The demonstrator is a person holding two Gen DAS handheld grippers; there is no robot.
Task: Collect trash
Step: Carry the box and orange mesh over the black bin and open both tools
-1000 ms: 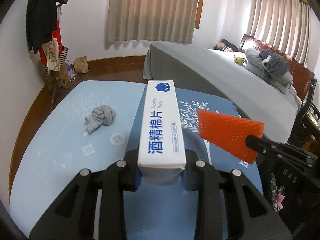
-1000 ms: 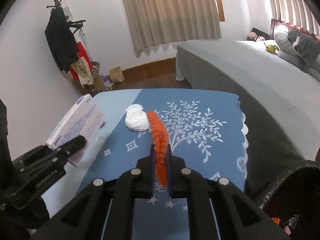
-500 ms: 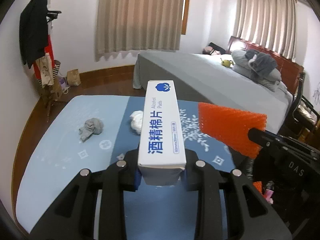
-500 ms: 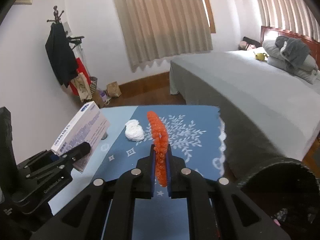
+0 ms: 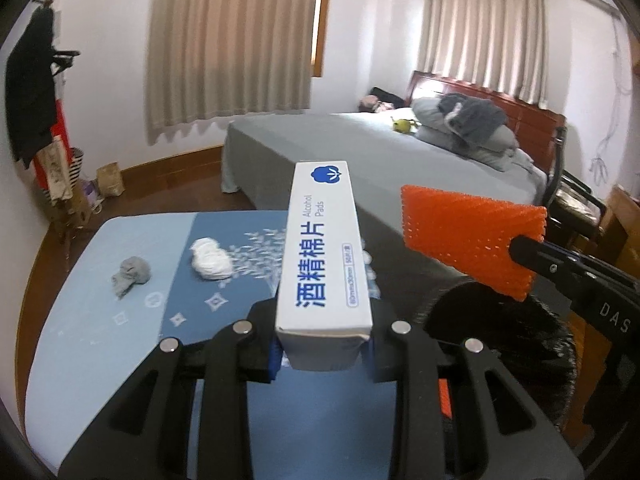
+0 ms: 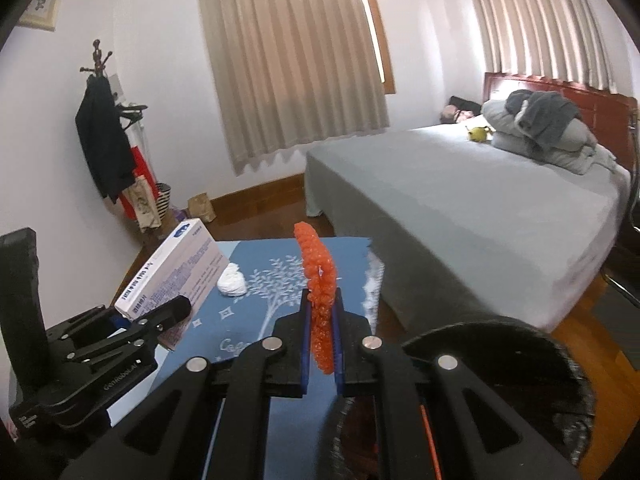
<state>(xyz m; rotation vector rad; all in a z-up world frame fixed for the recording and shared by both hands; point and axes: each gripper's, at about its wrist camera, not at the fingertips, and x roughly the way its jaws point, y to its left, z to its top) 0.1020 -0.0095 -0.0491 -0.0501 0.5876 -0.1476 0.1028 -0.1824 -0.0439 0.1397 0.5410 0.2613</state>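
My left gripper (image 5: 323, 354) is shut on a white alcohol pads box (image 5: 322, 256), held above the blue table (image 5: 80, 344); the box also shows in the right wrist view (image 6: 172, 272). My right gripper (image 6: 321, 334) is shut on an orange foam net (image 6: 318, 284), held above the rim of a black trash bin (image 6: 520, 344). The net (image 5: 468, 236) and the bin (image 5: 504, 320) show at right in the left wrist view. A white crumpled wad (image 5: 210, 262) and a grey crumpled wad (image 5: 132, 274) lie on the table.
A grey bed (image 6: 460, 200) stands close behind the table and bin. A coat rack (image 6: 106, 136) with bags stands by the left wall. A chair (image 5: 576, 200) is at the right, beside wooden furniture.
Both grippers have risen and drawn back to the right with their loads. The table looks farther off, and the black bin has come into view under the orange net.
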